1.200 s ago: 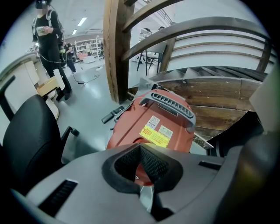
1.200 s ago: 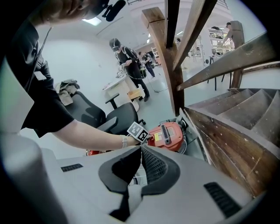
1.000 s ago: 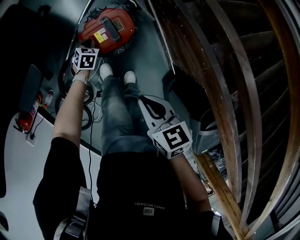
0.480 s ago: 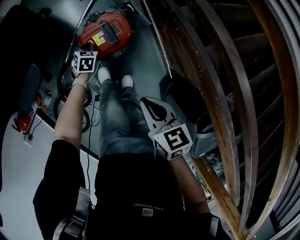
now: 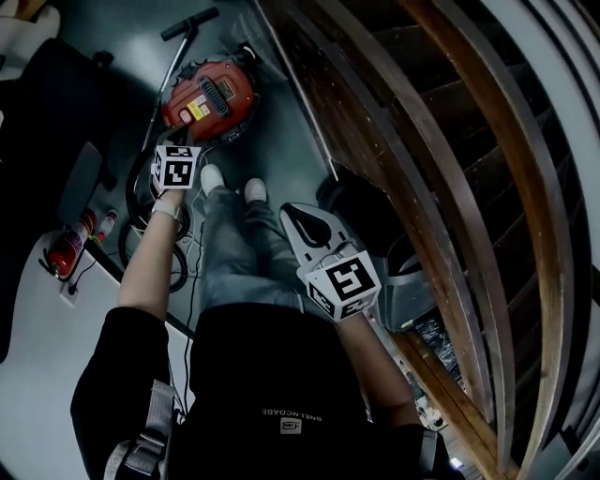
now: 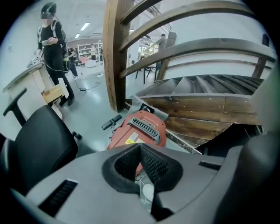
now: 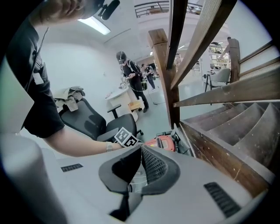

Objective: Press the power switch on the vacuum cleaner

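Observation:
The red vacuum cleaner [image 5: 208, 98] lies on the grey floor ahead of the person's feet, with a black grille and a yellow label on top. My left gripper [image 5: 177, 148] hangs just short of its near edge, a little above it, not touching. In the left gripper view the vacuum cleaner [image 6: 138, 130] fills the space beyond the left gripper [image 6: 140, 148], whose pads meet with nothing between them. My right gripper [image 5: 305, 220] is held back over the person's legs, and the right gripper [image 7: 141, 149] is shut and empty in its own view. I cannot make out the switch.
A wooden staircase [image 5: 441, 187] runs along the right. A black office chair [image 6: 37, 140] stands at the left. The vacuum's hose [image 5: 141, 202] coils by the left arm, and its wand [image 5: 187, 23] lies beyond. A fire extinguisher [image 5: 67, 251] is at the left wall. A person [image 6: 53, 48] stands far off.
The head view has shifted, so the vacuum cleaner sits lower in the frame. My left gripper has drawn back a little from it. The right gripper has hardly moved.

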A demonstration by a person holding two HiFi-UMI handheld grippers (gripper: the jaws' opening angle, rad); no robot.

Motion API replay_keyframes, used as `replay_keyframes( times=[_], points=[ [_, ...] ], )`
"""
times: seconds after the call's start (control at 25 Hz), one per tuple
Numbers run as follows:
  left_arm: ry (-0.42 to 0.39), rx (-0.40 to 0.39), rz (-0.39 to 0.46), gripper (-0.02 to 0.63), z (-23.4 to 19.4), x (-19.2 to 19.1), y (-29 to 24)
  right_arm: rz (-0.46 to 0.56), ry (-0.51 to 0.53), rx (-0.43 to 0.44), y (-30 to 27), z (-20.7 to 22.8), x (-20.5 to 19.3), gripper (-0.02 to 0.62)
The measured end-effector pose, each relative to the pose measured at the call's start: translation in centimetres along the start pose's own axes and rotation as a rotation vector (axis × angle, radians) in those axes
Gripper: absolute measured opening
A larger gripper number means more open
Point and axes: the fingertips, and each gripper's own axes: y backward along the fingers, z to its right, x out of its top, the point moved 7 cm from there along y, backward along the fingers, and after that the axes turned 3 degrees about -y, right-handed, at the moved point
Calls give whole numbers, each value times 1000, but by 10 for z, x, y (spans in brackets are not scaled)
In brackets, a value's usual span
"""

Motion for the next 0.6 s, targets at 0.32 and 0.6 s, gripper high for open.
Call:
replay_keyframes(
  times=[0.32,0.6],
  points=[
    [-6,-27,81,15,37,36,90,69,29,34,40,-22,16,29],
    [-38,-35,198,15,65,68,183,139,74,58,76,-37,31,29]
  ],
)
